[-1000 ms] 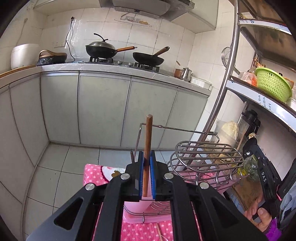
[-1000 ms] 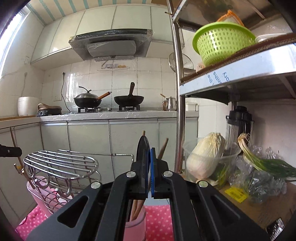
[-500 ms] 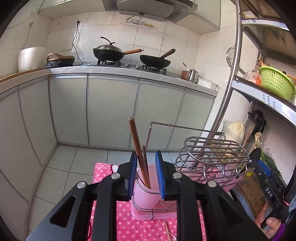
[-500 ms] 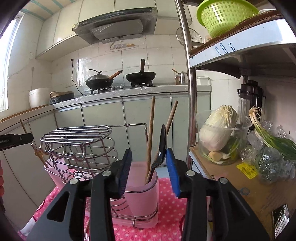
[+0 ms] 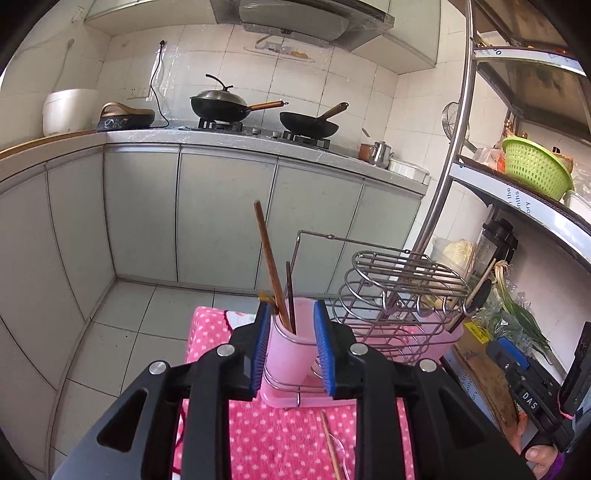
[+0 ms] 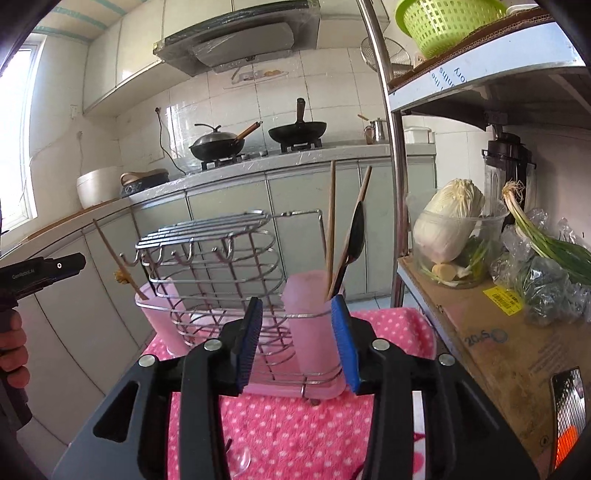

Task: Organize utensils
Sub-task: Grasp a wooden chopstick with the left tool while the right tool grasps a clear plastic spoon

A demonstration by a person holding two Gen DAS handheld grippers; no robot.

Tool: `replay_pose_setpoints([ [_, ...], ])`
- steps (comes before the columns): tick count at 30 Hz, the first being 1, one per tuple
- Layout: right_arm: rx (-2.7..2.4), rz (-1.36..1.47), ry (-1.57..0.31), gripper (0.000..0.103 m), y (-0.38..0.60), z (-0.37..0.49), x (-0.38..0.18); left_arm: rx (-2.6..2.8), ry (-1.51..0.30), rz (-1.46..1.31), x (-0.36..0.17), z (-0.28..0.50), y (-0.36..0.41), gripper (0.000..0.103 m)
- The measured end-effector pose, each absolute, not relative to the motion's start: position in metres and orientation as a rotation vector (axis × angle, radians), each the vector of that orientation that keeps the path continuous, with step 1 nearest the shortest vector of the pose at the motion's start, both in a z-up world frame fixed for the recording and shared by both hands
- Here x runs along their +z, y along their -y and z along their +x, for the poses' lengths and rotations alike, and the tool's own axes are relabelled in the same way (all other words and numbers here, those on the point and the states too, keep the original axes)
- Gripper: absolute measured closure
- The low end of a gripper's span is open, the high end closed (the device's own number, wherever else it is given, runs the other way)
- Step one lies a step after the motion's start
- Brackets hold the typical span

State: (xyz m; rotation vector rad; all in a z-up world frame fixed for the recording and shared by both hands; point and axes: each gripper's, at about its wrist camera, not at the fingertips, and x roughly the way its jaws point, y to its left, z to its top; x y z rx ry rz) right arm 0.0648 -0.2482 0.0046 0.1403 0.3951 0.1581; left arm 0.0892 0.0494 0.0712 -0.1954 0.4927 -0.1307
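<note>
Between left gripper's [image 5: 291, 345] spread pads, chopsticks [image 5: 271, 264].

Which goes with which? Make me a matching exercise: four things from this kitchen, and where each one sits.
1. black spoon
2. green basket
3. cabbage
4. loose chopstick

A. on the shelf
B. lying on the dotted cloth
C. standing in the pink cup
D. in the clear tub

Pairs: 1-C, 2-A, 3-D, 4-B
</note>
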Motion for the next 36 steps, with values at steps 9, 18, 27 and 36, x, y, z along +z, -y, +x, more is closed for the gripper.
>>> replay_pose_setpoints([
  [9, 0.273, 0.238, -0.591, 0.064, 0.239, 0.054, -0.023, -0.234, -0.72, -0.229, 0.016, 0.079, -0.025, 0.08],
  [18, 0.294, 0.242, -0.688, 0.064, 0.238, 0.052, -0.047, -0.288, -1.057, -0.282, -0.073, 0.109, 0.012, 0.1],
  [27, 0.349, 0.291, -0.764, 0.064, 0.247, 0.063, -0.069, -0.243, -1.202, -0.169, -0.112, 0.143, 0.046, 0.1],
  [36, 0.389, 0.335, -0.868, 0.064, 0.245, 0.073, -0.089, -0.189, -1.23, -0.056, -0.126, 0.159, 0.069, 0.095],
])
